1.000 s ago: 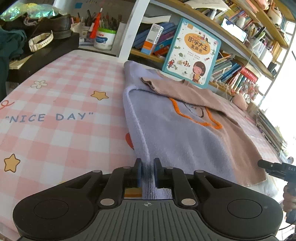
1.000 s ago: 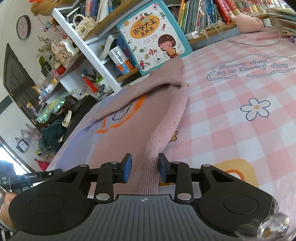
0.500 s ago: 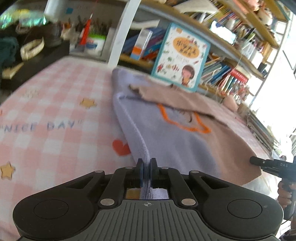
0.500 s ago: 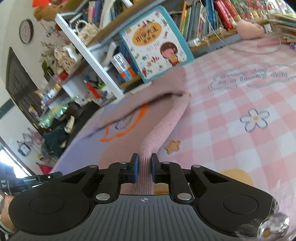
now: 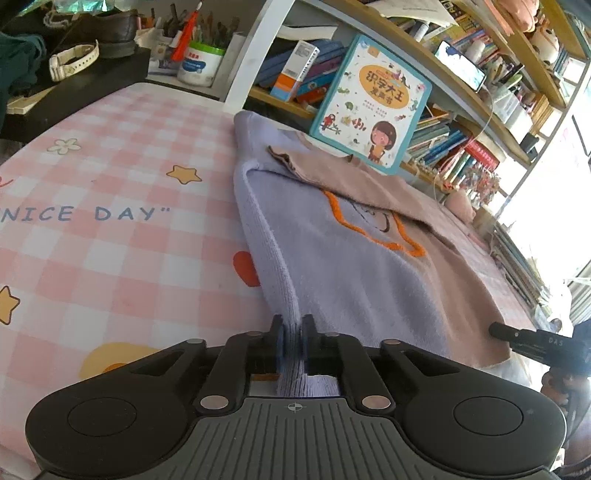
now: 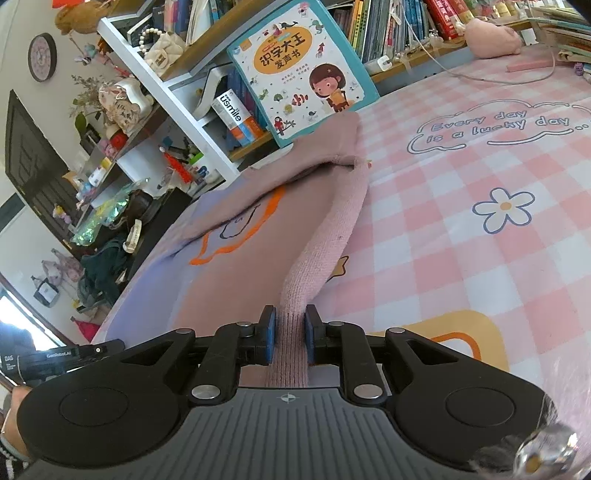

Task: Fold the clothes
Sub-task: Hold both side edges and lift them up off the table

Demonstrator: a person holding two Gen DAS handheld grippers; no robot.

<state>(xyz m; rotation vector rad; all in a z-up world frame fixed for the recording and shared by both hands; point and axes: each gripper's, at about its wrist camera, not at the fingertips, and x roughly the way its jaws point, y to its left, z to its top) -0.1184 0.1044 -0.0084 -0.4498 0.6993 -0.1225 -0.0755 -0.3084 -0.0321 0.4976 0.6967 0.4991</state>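
A knit sweater (image 5: pixel 332 258), lavender on one half and dusty pink on the other with an orange outline drawing, lies on the pink checked tablecloth (image 5: pixel 110 240), sleeves folded across its chest. My left gripper (image 5: pixel 293 338) is shut on the lavender bottom corner of the hem, lifted slightly. My right gripper (image 6: pixel 290 332) is shut on the pink bottom corner of the sweater (image 6: pixel 325 240), which rises in a ridge from the cloth (image 6: pixel 480 240). Each gripper shows at the edge of the other's view.
A children's picture book (image 5: pixel 373 107) leans against the bookshelf just behind the sweater's collar; it also shows in the right wrist view (image 6: pixel 299 66). Shelves of books and jars (image 5: pixel 199 62) line the back. A black stand with a shoe (image 5: pixel 110 29) sits at the far left.
Both grippers closed from open onto the sweater's bottom corners and raised the hem a little off the cloth.
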